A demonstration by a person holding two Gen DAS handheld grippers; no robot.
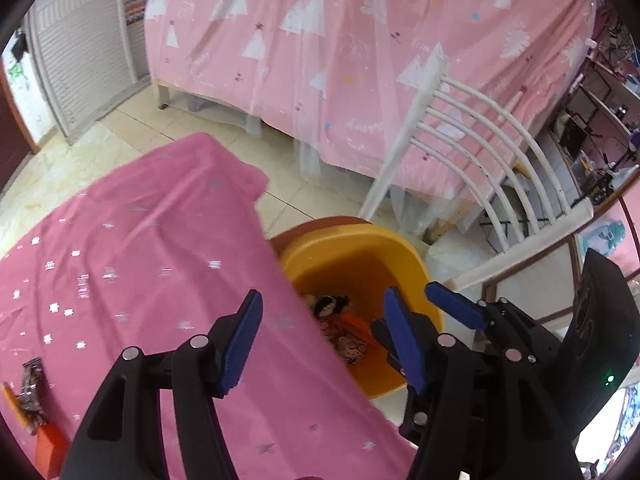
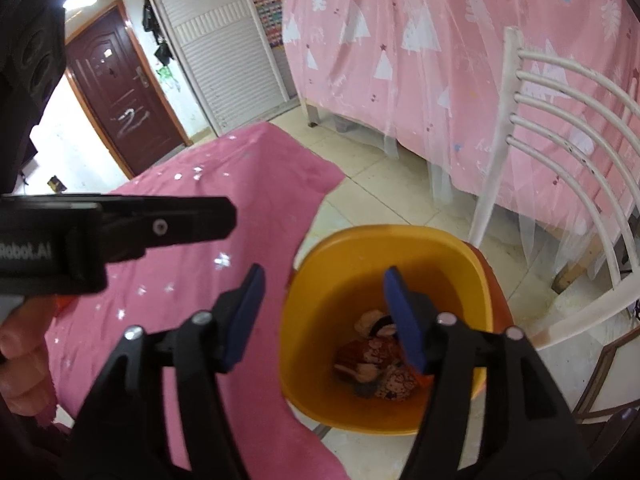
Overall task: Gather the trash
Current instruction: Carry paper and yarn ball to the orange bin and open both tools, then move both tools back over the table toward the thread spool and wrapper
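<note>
Right wrist view: wrappers heaped on the floor of the yellow bin, below and just behind the right-hand finger. Right gripper above the bin's near rim, fingers spread wide, nothing between the pads. Left-hand finger over the pink cloth, right-hand finger over the bin's hollow. Left gripper body at far left, level with the fingertips, a hand under it. White chair beyond and right of the fingers; pink bed drape behind.

Left wrist view: same wrappers low in the bin, seen between the two fingers, nearer the right-hand one. Left gripper spread too, pads gripping nothing. Left-hand finger over the cloth, right-hand one past the cloth's edge, over the bin. Right gripper just right of that finger, blue pads apart. More trash on the cloth far left of the fingers, near the frame's edge: a dark wrapper and an orange piece beside it. Chair beyond and to the right.
</note>
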